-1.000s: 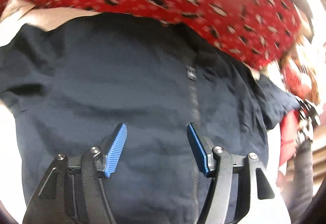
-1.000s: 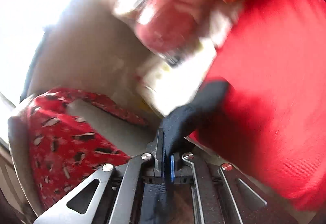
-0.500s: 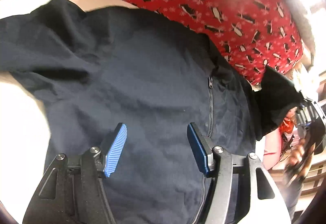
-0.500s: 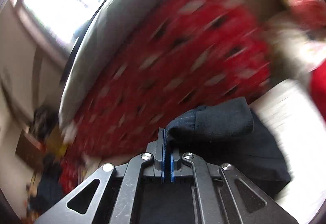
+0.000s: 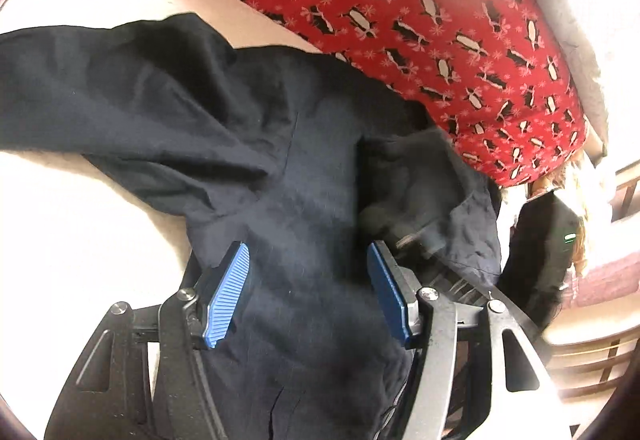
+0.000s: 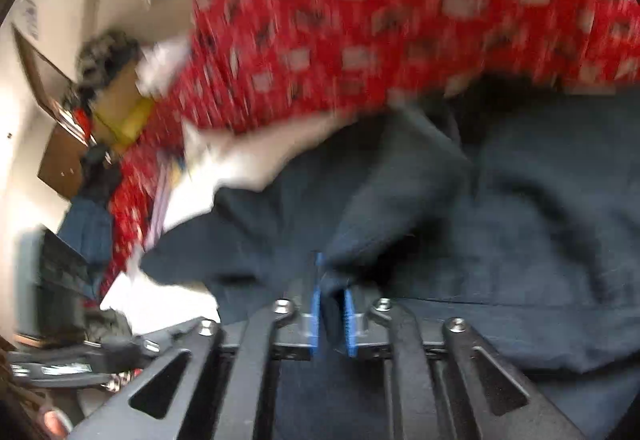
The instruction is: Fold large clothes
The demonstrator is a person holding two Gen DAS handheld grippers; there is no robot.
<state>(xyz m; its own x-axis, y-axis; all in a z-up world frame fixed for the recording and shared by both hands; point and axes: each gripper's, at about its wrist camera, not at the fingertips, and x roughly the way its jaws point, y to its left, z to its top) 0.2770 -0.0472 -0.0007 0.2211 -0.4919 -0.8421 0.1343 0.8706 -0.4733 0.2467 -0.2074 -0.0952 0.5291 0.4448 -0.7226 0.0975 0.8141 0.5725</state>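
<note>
Moved: right hand-held gripper (image 6: 331, 314) carried the sleeve across onto the dark jacket (image 5: 280, 168) | right jaws just opening, fold of sleeve between them | left hand-held gripper (image 5: 308, 292) spread apart above jacket, gripping nothing | jacket lies on pale bed (image 5: 72, 224), beside red penguin-print cloth (image 5: 420, 0)

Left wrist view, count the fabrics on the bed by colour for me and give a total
Navy: 1, the zip jacket
Red with penguin print: 1, the blanket
Cream: 1, the bed sheet
Total: 3
</note>
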